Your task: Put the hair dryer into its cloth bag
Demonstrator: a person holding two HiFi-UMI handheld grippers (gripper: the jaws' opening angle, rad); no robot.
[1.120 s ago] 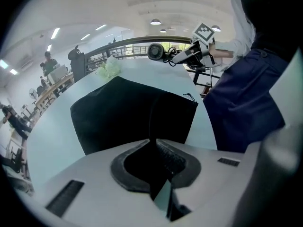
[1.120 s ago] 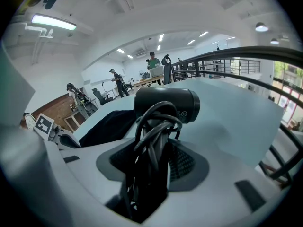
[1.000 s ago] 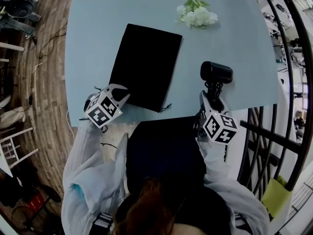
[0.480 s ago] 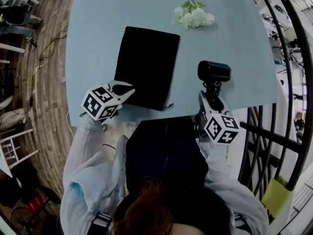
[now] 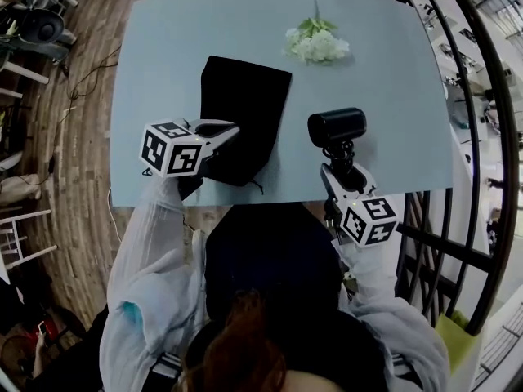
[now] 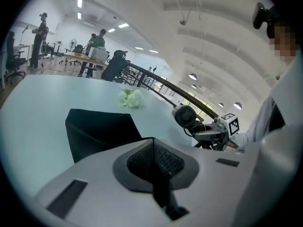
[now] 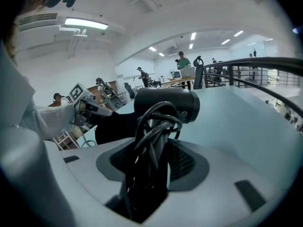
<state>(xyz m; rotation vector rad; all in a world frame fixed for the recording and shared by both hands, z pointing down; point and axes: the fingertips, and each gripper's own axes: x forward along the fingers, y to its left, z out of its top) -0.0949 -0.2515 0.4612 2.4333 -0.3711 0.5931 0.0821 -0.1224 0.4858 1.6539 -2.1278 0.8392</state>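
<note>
The black cloth bag [image 5: 245, 109] lies on the light blue table [image 5: 159, 55], and its near end is raised off the surface. My left gripper [image 5: 232, 129] is shut on that near edge; in the left gripper view a thin fold of black cloth sits between the pads of the left gripper [image 6: 154, 148], and the bag [image 6: 99, 129] hangs below it. The black hair dryer [image 5: 335, 126] stands upright to the right of the bag. My right gripper [image 5: 340, 170] is shut on its handle and the coiled cord. The right gripper view shows the dryer [image 7: 165, 105] above the right gripper [image 7: 154, 155].
A white flower bunch [image 5: 316, 44] lies at the table's far side. A dark curved railing [image 5: 482, 137] runs close along the right. The table's near edge [image 5: 278, 198] is right by the person's body. People and desks stand far off in the room.
My left gripper has risen and rolled, lifting the bag's near edge off the table. The right gripper and the dryer have stayed almost in place.
</note>
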